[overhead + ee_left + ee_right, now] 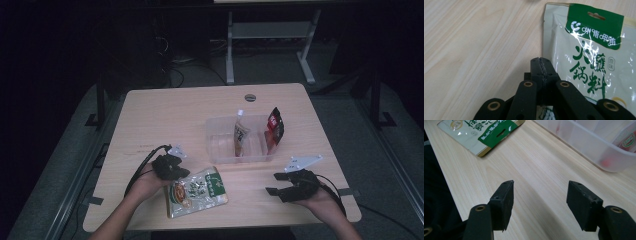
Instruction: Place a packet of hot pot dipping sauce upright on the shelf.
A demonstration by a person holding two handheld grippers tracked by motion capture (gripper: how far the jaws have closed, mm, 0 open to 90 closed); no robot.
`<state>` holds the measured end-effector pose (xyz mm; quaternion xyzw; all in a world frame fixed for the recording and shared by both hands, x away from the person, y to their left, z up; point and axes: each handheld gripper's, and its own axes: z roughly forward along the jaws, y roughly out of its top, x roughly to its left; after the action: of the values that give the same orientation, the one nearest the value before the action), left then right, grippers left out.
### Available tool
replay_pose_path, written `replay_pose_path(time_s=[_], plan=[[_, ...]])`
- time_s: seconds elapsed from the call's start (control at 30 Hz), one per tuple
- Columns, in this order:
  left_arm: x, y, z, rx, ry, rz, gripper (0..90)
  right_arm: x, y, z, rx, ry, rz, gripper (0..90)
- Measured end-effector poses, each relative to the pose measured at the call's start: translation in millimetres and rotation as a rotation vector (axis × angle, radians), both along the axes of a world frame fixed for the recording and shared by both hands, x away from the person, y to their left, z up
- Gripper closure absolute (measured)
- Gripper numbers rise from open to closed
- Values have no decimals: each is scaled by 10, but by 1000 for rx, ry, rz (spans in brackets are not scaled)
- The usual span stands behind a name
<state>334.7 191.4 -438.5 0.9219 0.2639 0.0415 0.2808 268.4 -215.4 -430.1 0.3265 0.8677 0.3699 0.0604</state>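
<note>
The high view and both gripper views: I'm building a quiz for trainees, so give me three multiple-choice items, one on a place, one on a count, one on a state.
1. Where does the green and white pouch lie?
A. in the tub
B. on the table, near the left tongs
C. on the floor

2. How many packets stand in the clear tub?
A. two
B. four
C. none

3. How are the right tongs?
A. shut
B. gripping the tub
C. open

Answers:
1 B, it lies flat by the left tongs.
2 A, a spouted sachet and a red-black packet.
3 C, bare table shows between the jaws.
</note>
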Motion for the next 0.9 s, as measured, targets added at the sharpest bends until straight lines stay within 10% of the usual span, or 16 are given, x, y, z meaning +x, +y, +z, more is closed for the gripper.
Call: replay_pose_path(time_s=[0.27, 0.43, 0.9], plan=[[-197, 333, 121, -123, -17, -35, 668, 2, 0, -2, -1, 4, 0, 381], [-313, 394, 12, -112, -7, -85, 378, 5, 26, -15, -8, 7, 8, 381], [-243, 322, -162, -100, 18, -136, 291, 18, 46, -30, -15, 9, 20, 381]])
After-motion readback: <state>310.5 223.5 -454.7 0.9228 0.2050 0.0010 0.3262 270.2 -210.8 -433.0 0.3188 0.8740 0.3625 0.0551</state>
